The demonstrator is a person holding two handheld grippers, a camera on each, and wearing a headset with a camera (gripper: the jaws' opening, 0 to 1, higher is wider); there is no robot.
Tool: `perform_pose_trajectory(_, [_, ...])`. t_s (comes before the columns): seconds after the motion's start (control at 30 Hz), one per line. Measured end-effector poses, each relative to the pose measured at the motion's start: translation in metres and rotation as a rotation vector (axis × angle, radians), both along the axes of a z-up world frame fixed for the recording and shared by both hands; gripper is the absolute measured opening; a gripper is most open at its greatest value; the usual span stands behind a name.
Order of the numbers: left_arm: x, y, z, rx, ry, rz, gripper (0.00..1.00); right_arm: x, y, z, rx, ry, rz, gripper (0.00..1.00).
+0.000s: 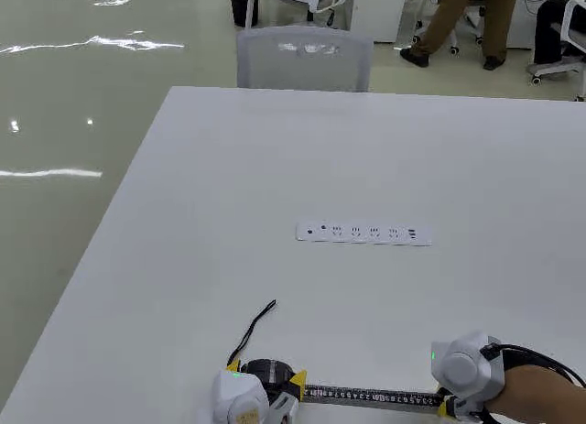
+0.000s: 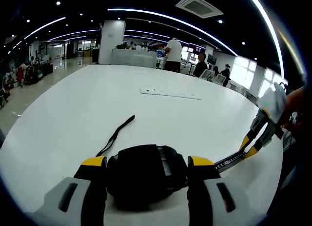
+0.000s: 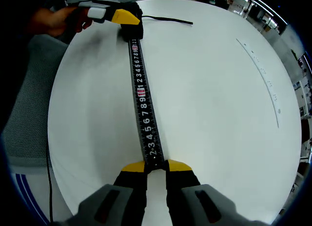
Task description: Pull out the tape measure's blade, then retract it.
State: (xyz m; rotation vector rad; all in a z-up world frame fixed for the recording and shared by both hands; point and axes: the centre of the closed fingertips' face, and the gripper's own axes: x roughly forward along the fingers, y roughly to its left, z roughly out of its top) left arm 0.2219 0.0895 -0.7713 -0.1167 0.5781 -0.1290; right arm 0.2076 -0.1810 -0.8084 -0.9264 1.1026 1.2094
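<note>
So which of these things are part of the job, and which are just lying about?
In the job: tape measure, in left claw; blade, pulled out, tip in right claw.
Lying about: power strip, grey chair.

Right gripper (image 3: 155, 165) is at the blade's near end, its yellow-tipped jaws pinched together on the tip. The blade (image 3: 142, 99) runs straight away from them, lying flat on the white table (image 3: 209, 113) with white numerals facing up and a red-boxed mark about midway along. At the blade's far end sits the black case (image 3: 132, 32), and the left gripper (image 3: 113, 13) is right there on it, one yellow jaw tip against the case, a hand (image 3: 51, 20) behind it. A black strap (image 3: 168, 20) trails off right of the case. Well right of the blade lies a power strip (image 3: 265, 72). Left of the blade, past the table edge, is a grey mesh chair (image 3: 27, 99).
</note>
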Motion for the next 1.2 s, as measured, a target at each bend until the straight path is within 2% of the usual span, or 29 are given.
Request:
perform_pose_trajectory(0.2, [-0.0007, -0.0003, -0.0023, 0.031, 0.017, -0.017, 0.63, -0.0005, 0.0002, -0.0004, 0.002, 0.002, 0.000, 0.13])
perform_pose_trajectory(0.4, [-0.0057, -0.0026, -0.0057, 0.118, 0.006, -0.077, 0.62, 0.0006, -0.0005, -0.0029, 0.005, 0.003, 0.002, 0.13])
perform_pose_trajectory(0.43, [-0.0036, -0.0015, -0.0061, 0.137, 0.000, -0.092, 0.61, 0.0008, -0.0002, -0.0029, 0.006, 0.003, 0.001, 0.13])
perform_pose_trajectory(0.7, [-0.0045, -0.0002, -0.0045, 0.133, 0.002, -0.086, 0.60, -0.0005, 0.0018, 0.0014, 0.005, 0.005, 0.005, 0.13])
perform_pose_trajectory(1.2, [-0.0035, 0.0010, -0.0049, 0.125, 0.002, -0.089, 0.59, -0.0001, 0.0045, -0.0013, 0.010, -0.012, 0.002, 0.14])
